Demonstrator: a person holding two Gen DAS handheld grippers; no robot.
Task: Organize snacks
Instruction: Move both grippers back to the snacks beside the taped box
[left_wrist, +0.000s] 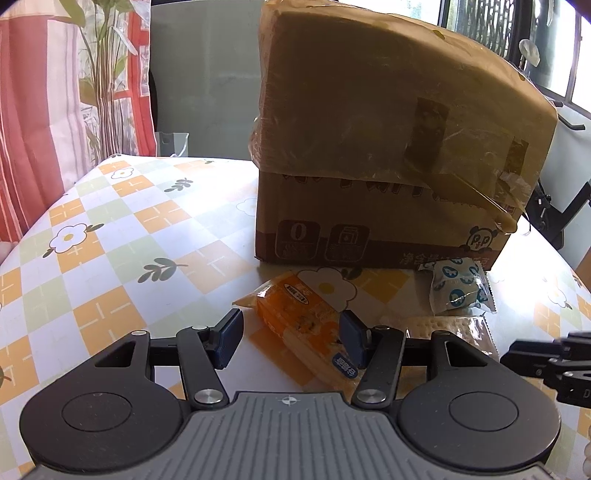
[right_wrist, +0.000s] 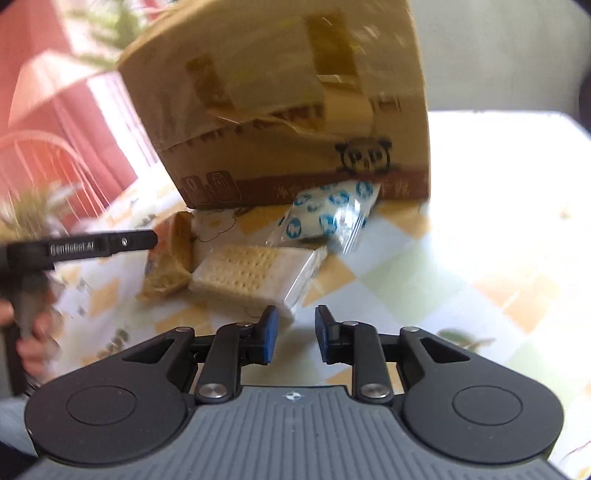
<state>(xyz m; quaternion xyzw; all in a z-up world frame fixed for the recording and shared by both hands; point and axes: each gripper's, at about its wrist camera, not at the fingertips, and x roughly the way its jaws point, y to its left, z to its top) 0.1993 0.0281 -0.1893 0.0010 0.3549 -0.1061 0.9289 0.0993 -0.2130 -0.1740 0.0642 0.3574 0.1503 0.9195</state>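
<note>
The left hand-held gripper (left_wrist: 291, 334) was half closed, with the orange snack packet (left_wrist: 295, 325) between its pads. The right hand-held gripper (right_wrist: 295, 334) stood narrow and empty. The cardboard box (left_wrist: 384, 155) on the surface (left_wrist: 122, 236) showed a panda marked "P&P".

the cardboard box (left_wrist: 369, 122) is matt brown, patched with glossy clear tape. the orange snack packet (left_wrist: 295, 317), the blue-dotted packet (left_wrist: 458, 288) and the clear-wrapped cracker pack (right_wrist: 255, 273) are shiny plastic film. the checked tablecloth (left_wrist: 129, 229) looks smooth and slightly glossy.
</note>
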